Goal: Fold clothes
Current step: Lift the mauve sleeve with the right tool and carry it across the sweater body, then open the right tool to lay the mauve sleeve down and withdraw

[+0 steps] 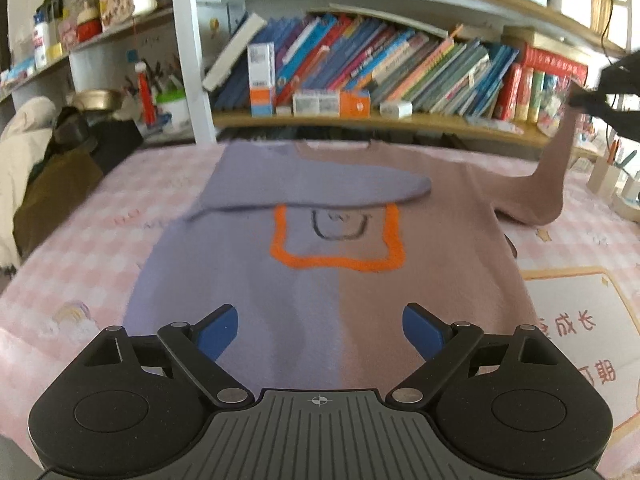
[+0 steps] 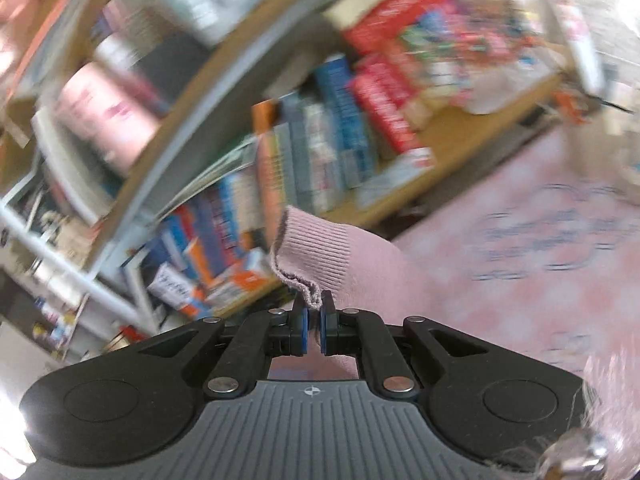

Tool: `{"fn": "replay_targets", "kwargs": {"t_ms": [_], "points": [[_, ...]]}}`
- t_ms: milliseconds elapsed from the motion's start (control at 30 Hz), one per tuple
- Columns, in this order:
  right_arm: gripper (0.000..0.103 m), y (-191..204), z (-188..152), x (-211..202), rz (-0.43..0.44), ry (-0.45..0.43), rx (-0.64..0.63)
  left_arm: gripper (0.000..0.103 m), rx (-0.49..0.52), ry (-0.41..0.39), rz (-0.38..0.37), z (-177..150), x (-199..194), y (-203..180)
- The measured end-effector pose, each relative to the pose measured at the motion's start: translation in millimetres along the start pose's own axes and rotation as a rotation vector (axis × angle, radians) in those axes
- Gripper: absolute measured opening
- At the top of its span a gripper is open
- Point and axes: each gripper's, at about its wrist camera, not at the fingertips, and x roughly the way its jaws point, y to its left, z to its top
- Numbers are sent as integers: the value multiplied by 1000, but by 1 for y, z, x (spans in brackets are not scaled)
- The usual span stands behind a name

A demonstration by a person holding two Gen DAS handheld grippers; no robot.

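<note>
A sweater (image 1: 320,240), half lilac and half dusty pink with an orange outline on the chest, lies flat on a pink checked cloth. Its lilac sleeve (image 1: 320,184) is folded across the chest. My left gripper (image 1: 320,330) is open and empty, hovering over the sweater's hem. My right gripper (image 2: 314,312) is shut on the ribbed cuff of the pink sleeve (image 2: 320,256). In the left wrist view the right gripper (image 1: 592,98) holds that sleeve (image 1: 556,168) lifted high at the far right.
A bookshelf (image 1: 360,120) packed with books runs along the far edge. Piled clothes (image 1: 36,168) sit at the left. A pen holder (image 1: 612,172) stands at the far right. A printed card (image 1: 580,320) lies right of the sweater.
</note>
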Motion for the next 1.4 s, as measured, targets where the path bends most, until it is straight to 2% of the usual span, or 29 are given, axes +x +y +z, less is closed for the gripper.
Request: {"fn": "replay_targets", "kwargs": {"t_ms": [333, 567, 700, 833, 1067, 1167, 1200, 1233, 1400], "points": [[5, 112, -46, 74, 52, 80, -138, 92, -9, -44, -24, -4, -7, 69], [5, 173, -86, 136, 77, 126, -206, 92, -43, -44, 21, -12, -14, 118], [5, 197, -112, 171, 71, 159, -212, 92, -73, -31, 63, -18, -18, 144], [5, 211, -135, 204, 16, 177, -235, 92, -82, -18, 83, -22, -21, 161], [5, 212, -163, 241, -60, 232, -251, 92, -94, -13, 107, -25, -23, 180], [17, 210, -171, 249, -72, 273, -247, 92, -99, -10, 110, -25, -23, 185], [34, 210, -173, 250, -63, 283, -241, 92, -98, -11, 109, -25, -23, 185], [43, 211, -174, 248, -50, 283, -235, 92, -97, -13, 106, -25, -22, 186], [42, 206, -175, 222, -3, 286, -238, 92, -88, -28, 75, -19, -17, 183]]}}
